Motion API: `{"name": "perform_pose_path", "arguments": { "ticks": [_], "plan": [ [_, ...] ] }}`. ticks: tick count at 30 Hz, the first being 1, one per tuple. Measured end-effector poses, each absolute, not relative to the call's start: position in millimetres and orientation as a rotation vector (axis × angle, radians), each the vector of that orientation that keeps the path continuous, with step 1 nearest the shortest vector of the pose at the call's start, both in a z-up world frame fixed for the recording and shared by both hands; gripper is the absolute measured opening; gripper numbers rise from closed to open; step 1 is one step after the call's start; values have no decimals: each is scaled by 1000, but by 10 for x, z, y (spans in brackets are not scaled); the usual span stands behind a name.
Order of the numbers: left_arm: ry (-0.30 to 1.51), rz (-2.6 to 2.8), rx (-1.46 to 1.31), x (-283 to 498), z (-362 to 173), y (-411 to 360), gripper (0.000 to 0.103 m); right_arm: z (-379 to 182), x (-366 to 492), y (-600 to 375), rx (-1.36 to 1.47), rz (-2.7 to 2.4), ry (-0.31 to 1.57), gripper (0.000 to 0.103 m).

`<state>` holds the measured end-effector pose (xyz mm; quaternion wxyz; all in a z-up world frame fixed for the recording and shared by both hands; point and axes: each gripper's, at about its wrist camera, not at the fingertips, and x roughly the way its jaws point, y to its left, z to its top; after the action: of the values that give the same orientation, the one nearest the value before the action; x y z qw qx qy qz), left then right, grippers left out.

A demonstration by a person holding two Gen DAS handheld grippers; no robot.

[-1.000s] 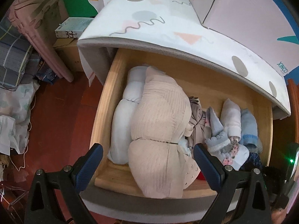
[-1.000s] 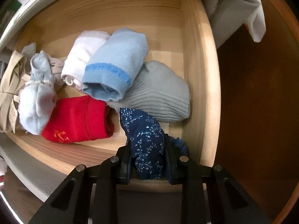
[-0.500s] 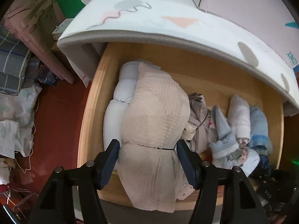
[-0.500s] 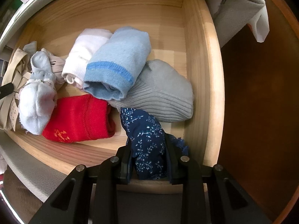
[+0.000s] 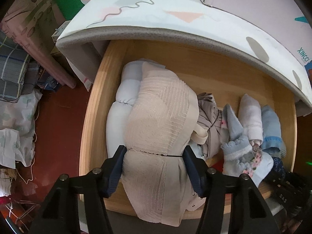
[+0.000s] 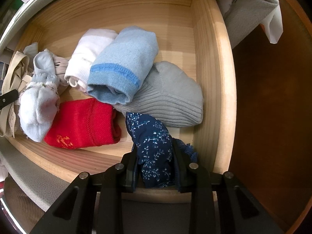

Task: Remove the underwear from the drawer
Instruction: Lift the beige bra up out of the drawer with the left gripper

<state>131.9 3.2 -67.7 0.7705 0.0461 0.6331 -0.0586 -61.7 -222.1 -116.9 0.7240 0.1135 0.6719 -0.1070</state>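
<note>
An open wooden drawer [image 5: 91, 117] holds folded underwear and socks. My left gripper [image 5: 154, 152] points down over a beige ribbed bra [image 5: 161, 117] at the drawer's left side. Its jaws are closing, and both blue pads press into the bra's narrow middle. In the right wrist view my right gripper [image 6: 155, 156] is shut on a dark blue floral piece of underwear [image 6: 148, 128], near the front right corner of the drawer [image 6: 212, 78]. The cloth stands up between the fingers.
A white padded garment [image 5: 120, 113] lies beside the bra. Rolled socks fill the right half: light blue [image 6: 120, 68], white [image 6: 87, 58], grey [image 6: 171, 97], red [image 6: 81, 122]. A patterned tabletop [image 5: 156, 19] overhangs the drawer's back. Clothes and bags [image 5: 17, 101] clutter the floor on the left.
The left jaws went from wide open to closed in on the beige bra, and the gripper came closer to it. The right gripper kept still with the blue underwear.
</note>
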Motion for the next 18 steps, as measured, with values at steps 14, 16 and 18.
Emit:
{"name": "perform_pose_path", "arguments": {
  "ticks": [14, 16, 18],
  "plan": [
    [1325, -178, 115, 1185, -292, 132, 60, -1161, -625, -2234, 250, -240, 1480, 27],
    [1313, -182, 114, 1159, -213, 146, 60, -1159, -625, -2236, 248, -239, 1481, 27],
    [1305, -182, 114, 1139, -145, 156, 60, -1156, -623, -2233, 242, -242, 1482, 26]
  ]
}}
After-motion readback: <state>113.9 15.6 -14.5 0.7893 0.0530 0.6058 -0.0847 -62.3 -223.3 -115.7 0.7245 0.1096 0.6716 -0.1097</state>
